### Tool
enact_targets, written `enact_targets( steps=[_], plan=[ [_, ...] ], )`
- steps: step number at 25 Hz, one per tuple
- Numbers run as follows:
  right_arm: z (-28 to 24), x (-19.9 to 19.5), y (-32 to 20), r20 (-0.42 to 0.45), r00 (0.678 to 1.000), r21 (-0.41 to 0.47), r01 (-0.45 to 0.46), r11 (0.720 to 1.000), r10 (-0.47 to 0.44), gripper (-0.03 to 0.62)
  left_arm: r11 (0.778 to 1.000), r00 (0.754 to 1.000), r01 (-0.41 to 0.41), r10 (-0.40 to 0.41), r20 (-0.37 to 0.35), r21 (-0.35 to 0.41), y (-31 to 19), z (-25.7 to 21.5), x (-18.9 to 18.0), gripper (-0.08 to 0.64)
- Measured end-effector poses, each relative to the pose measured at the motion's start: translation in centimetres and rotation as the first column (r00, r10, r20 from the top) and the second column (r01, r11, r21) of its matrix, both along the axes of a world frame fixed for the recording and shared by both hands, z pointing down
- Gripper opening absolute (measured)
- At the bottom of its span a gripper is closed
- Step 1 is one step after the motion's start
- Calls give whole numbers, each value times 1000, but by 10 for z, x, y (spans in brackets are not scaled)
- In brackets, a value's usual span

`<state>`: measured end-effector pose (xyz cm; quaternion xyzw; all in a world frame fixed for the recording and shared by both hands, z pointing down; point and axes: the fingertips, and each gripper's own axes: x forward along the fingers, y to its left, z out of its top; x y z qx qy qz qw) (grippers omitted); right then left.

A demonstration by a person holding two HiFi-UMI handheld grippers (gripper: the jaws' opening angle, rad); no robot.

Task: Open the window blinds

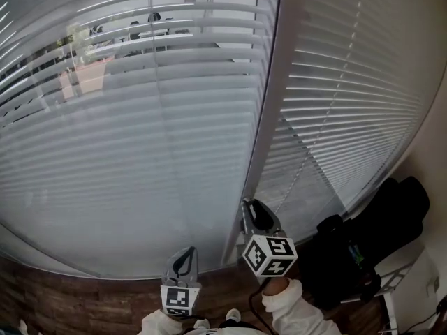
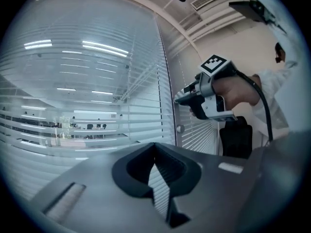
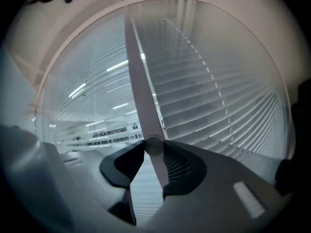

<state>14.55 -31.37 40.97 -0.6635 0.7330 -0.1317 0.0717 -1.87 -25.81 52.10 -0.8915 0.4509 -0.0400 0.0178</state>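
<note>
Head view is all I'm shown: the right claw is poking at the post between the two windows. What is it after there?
Observer: A round knob on that post. The right gripper view shows it sitting between the tips of the right claw.
Operator: Is it gripping the knob or just near it?
Observer: Gripping, it seems: the pads lie against the knob's two sides.
Operator: And the left claw?
Observer: The left gripper view shows the left claw with its tips together and nothing between them, only blinds beyond.
</note>
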Motion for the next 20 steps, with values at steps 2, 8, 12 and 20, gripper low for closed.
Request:
enact_targets(
  steps=[2, 8, 12, 20],
  plan=[
    [0, 1, 0, 108, 994, 8, -7, 1000, 6, 126, 1000, 1000, 2, -2, 3, 0, 0, 0, -1, 0],
    [-1, 3, 0, 301, 954, 21, -16, 1000, 9, 126, 1000, 1000, 5, -5, 2, -1, 0, 0, -4, 0],
    [-1, 2, -1, 225, 974, 26, 0, 1000, -5, 126, 1000, 1000, 2, -2, 0, 0, 0, 0, -2, 0],
    [-7, -2, 3, -112, 992, 34, 67, 997, -63, 137, 1000, 1000, -6, 6, 5, 7, 1, -2, 1, 0]
  ],
)
